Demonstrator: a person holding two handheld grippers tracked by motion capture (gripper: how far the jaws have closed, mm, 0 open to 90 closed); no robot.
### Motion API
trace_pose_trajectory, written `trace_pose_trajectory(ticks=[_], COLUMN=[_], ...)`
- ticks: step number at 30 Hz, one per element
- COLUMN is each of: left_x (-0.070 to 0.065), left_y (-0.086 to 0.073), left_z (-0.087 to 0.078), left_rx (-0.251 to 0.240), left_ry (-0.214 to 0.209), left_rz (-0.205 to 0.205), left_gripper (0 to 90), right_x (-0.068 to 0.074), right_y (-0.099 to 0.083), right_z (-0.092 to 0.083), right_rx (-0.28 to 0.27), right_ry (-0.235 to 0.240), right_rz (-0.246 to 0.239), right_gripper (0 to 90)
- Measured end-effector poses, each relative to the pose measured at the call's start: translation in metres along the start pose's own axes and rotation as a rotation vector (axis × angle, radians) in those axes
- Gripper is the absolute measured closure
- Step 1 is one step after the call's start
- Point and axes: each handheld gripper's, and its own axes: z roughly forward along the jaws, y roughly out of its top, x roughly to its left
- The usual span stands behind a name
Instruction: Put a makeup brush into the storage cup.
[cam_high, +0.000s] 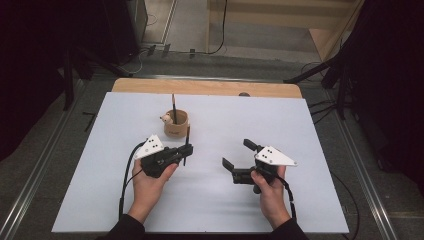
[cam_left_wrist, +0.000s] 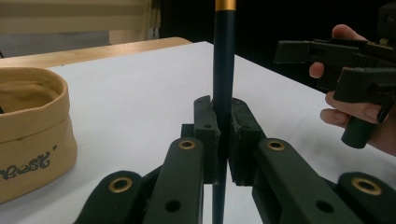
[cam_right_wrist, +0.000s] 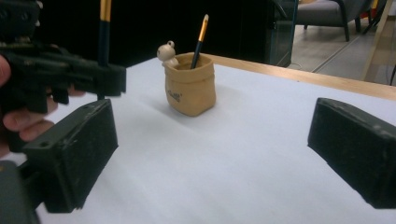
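Near the white surface's (cam_high: 210, 195) middle, the left gripper's (cam_high: 186, 151) jaws clamp a dark, gold-banded pencil (cam_left_wrist: 223, 70) upright, just beside the tan fabric pot (cam_high: 175, 124). The right gripper's (cam_high: 239, 154) jaws stand wide apart, empty.

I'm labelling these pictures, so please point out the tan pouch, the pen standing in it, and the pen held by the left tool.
Tan pouch (cam_right_wrist: 190, 93), right gripper view, front wall.
Pen in the pouch (cam_right_wrist: 200, 39), right gripper view, mid shaft.
Held pen (cam_left_wrist: 223, 56), left gripper view, dark shaft above the shut left tool (cam_left_wrist: 223, 140).
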Motion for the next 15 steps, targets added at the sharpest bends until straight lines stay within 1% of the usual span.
trace_pose_trajectory(ticks=[2, 3, 5, 7, 9, 11, 15], left_x=[0.001, 0.001, 0.002, 0.003, 0.003, 0.003, 0.004], left_y=[0.0, 0.0, 0.0, 0.0, 0.0, 0.001, 0.002], left_z=[-0.001, -0.001, -0.002, -0.002, -0.002, -0.003, -0.004], left_rx=[0.0, -0.005, -0.008, -0.006, -0.006, -0.008, -0.022], left_ry=[0.004, 0.007, 0.01, 0.011, 0.012, 0.013, 0.022], left_rz=[0.004, 0.003, 0.002, 0.003, 0.003, 0.005, 0.01], left_gripper=[83.7, 83.7, 83.7, 83.7, 83.8, 83.7, 83.7], right_x=[-0.003, -0.005, -0.008, -0.012, -0.015, -0.017, -0.023], right_y=[-0.002, -0.003, -0.004, -0.005, -0.007, -0.009, -0.014], right_z=[-0.005, -0.008, -0.014, -0.019, -0.024, -0.028, -0.036], right_rx=[0.007, 0.007, -0.001, -0.003, 0.002, 0.012, 0.017], right_ry=[-0.007, 0.001, -0.006, -0.004, -0.022, -0.037, -0.048], right_rz=[-0.013, -0.016, -0.029, -0.031, -0.047, -0.049, -0.06], right_gripper=[0.0, 0.0, 0.0, 0.0, 0.0, 0.0, 0.0])
